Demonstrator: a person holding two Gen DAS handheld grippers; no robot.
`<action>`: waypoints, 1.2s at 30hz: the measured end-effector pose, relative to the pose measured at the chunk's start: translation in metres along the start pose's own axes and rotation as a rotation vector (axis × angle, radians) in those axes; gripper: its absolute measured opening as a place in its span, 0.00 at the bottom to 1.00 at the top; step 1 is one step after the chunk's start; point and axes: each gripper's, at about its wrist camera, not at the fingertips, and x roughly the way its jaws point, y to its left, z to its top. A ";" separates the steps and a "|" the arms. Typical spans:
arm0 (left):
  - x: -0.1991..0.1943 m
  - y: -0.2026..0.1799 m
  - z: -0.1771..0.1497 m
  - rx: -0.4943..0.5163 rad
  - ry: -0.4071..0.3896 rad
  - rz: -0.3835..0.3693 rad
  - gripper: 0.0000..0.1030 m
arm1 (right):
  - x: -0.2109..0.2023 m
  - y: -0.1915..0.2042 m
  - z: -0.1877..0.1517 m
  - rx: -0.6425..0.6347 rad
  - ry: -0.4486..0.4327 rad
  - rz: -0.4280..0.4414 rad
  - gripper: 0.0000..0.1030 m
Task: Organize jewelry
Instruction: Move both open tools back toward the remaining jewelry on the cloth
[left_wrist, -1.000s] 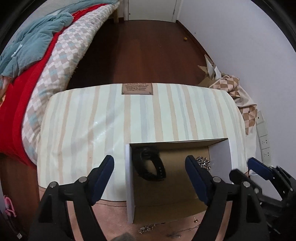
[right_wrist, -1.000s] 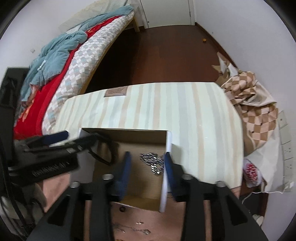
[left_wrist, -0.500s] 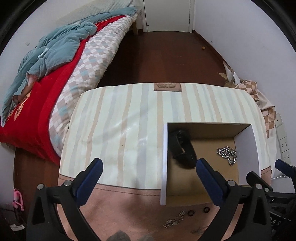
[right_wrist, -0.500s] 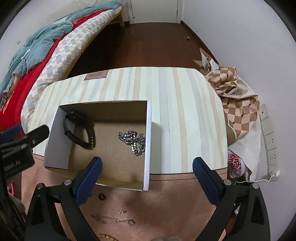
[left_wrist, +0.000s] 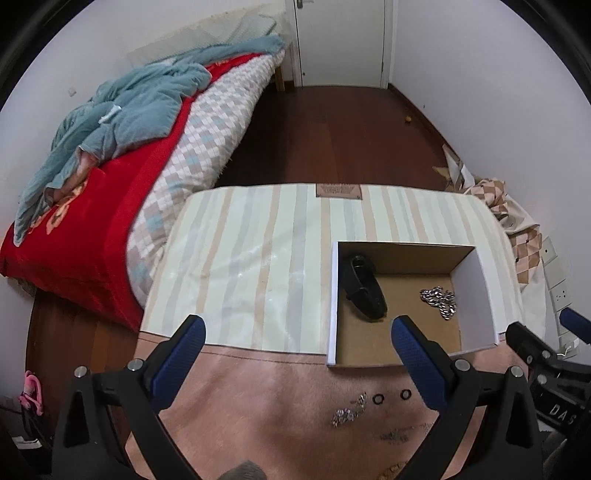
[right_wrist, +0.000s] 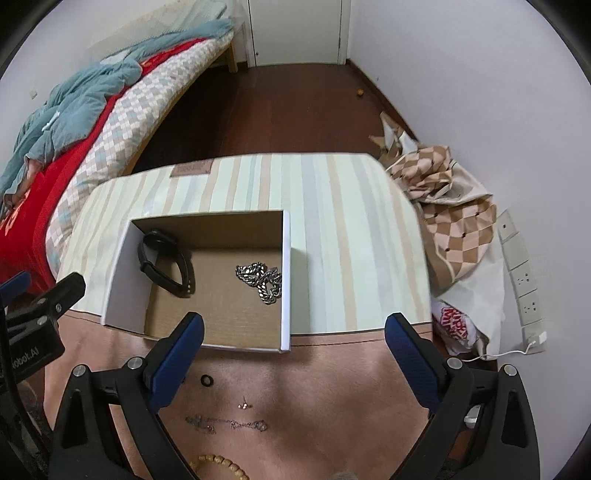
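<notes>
I have both grippers over a table covered in a pale striped cloth with a pinkish-brown band along the near edge. The left gripper has jaws wide apart, nothing between them; the right gripper likewise, its jaws having just been opening, empty. An open box sits on the cloth; inside it I see a black band at the left and a silver chain at the right. On the brown band near me lie two small black rings, a sparkly piece, a thin chain and wooden beads. Beyond the table: dark wood floor, a bed with red and checked covers, a white door, and checked cloth by the wall.
</notes>
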 end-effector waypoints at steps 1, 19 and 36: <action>-0.007 0.001 -0.002 -0.001 -0.012 0.000 1.00 | -0.006 0.000 0.000 0.000 -0.011 -0.003 0.96; -0.067 0.022 -0.054 -0.021 -0.019 0.006 1.00 | -0.083 0.008 -0.047 0.008 -0.078 0.031 0.97; 0.042 0.020 -0.157 0.045 0.269 0.079 1.00 | 0.042 0.030 -0.181 -0.060 0.266 0.040 0.78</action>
